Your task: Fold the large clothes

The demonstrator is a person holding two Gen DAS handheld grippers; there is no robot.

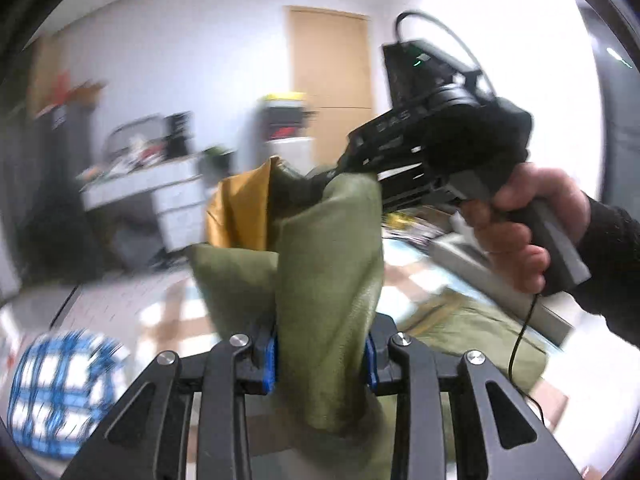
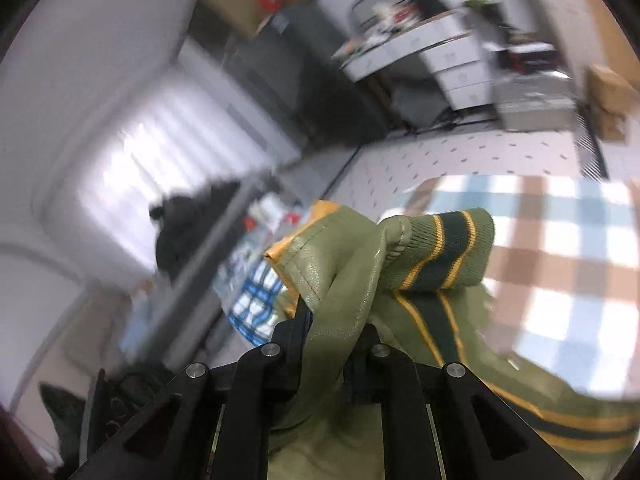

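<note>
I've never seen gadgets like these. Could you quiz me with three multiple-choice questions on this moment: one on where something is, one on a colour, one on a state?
1. Where does the blue-and-white checked cloth show in the left wrist view?
A. lower left
B. top right
C. centre

2. What colour is the lining inside the olive green jacket with the striped knit cuff?
A. pink
B. mustard yellow
C. white

3. How do the jaws of the left gripper stand?
A. wide open, empty
B. shut on a cable
C. closed on jacket fabric

Answers: 1 A, it lies blurred at the lower left. 2 B, yellow lining shows behind the raised fold. 3 C, olive fabric is pinched between the blue pads.
</note>
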